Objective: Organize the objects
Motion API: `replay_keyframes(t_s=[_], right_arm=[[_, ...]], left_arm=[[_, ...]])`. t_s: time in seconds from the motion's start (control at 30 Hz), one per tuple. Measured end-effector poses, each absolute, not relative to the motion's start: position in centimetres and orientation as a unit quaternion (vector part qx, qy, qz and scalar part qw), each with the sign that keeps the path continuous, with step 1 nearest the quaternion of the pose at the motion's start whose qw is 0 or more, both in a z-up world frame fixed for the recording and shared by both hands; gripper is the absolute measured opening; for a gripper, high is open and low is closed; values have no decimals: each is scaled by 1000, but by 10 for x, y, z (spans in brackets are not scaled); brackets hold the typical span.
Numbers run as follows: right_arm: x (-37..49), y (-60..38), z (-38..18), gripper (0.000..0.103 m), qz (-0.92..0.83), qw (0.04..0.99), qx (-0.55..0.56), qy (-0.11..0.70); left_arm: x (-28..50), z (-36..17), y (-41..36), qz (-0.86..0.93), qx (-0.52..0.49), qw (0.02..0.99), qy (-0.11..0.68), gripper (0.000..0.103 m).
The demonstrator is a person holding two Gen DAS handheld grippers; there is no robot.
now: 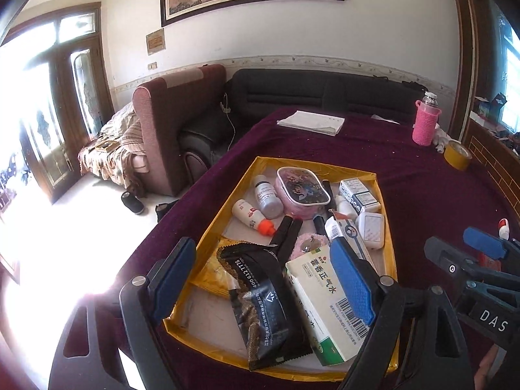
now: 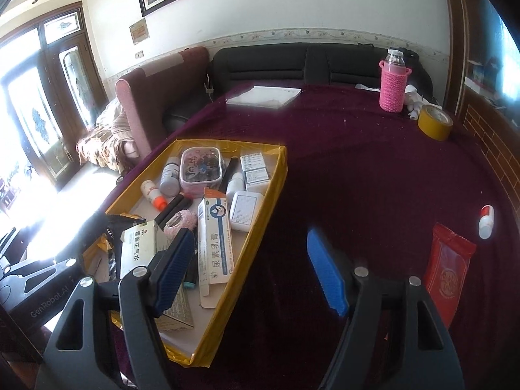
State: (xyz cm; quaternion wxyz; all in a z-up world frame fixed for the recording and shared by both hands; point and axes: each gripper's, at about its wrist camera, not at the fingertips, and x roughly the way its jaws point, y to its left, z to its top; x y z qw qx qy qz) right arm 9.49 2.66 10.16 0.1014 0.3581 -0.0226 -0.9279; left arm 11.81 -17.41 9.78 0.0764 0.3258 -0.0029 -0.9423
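1. Sorting stuff into the yellow tray (image 2: 266,188) looked like the step in hand, with both grippers caught empty between items. The tray was already crammed with boxes, bottles and a black packet (image 1: 260,302), sitting on the purple tablecloth (image 2: 357,169).
2. The left gripper (image 1: 263,276) was seen hanging over the near end of the tray, jaws spread wide, nothing pinched. The green-and-white medicine box (image 1: 325,302) lay below them, not held.
3. The right gripper (image 2: 250,271) was also spread and empty, one finger over the tray's edge, the other over bare cloth.
4. Still left out on the cloth, well apart from the tray: a red packet (image 2: 450,266) and a small white bottle with a red cap (image 2: 486,217), both off to the right.
5. The red packet was lying flat, long axis running near-to-far and leaning a bit left at the far end. The little bottle was on its side, cap pointed away.
6. Probably the next move called for the right gripper to be swung right and closed across the packet's narrow width.
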Motion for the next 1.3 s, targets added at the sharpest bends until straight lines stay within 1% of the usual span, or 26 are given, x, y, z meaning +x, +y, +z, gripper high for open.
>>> replay_keyframes(t_s=[0.1, 0.27, 0.37, 0.5, 0.6, 0.7, 0.8, 0.83, 0.93, 1.03, 1.3], right_arm=[[96, 26, 102, 72, -932, 91, 352, -2], [93, 27, 92, 72, -929, 85, 361, 6], [89, 29, 86, 72, -925, 78, 372, 2], [91, 41, 98, 72, -930, 78, 359, -13], [94, 64, 109, 73, -938, 55, 341, -11], [93, 93, 108, 75, -938, 33, 344, -31], [92, 121, 103, 75, -933, 27, 350, -86], [91, 124, 102, 75, -931, 32, 352, -91], [86, 117, 103, 75, -933, 24, 355, -60], [84, 109, 101, 75, -932, 41, 357, -59], [86, 70, 77, 75, -926, 43, 376, 4]], left_arm=[[116, 96, -172, -941, 330, 74, -1, 80], [109, 85, -163, -933, 353, 70, -12, 80], [110, 87, -163, -934, 350, 72, -2, 80], [108, 95, -155, -938, 340, 70, -14, 80], [105, 94, -143, -937, 343, 57, -23, 80], [103, 91, -130, -935, 350, 49, -28, 80], [99, 95, -114, -935, 349, 43, -41, 80], [98, 97, -108, -935, 350, 37, -47, 80], [99, 104, -101, -938, 342, 29, -52, 80], [98, 105, -99, -938, 337, 39, -67, 80], [99, 94, -111, -935, 349, 43, -49, 80]])
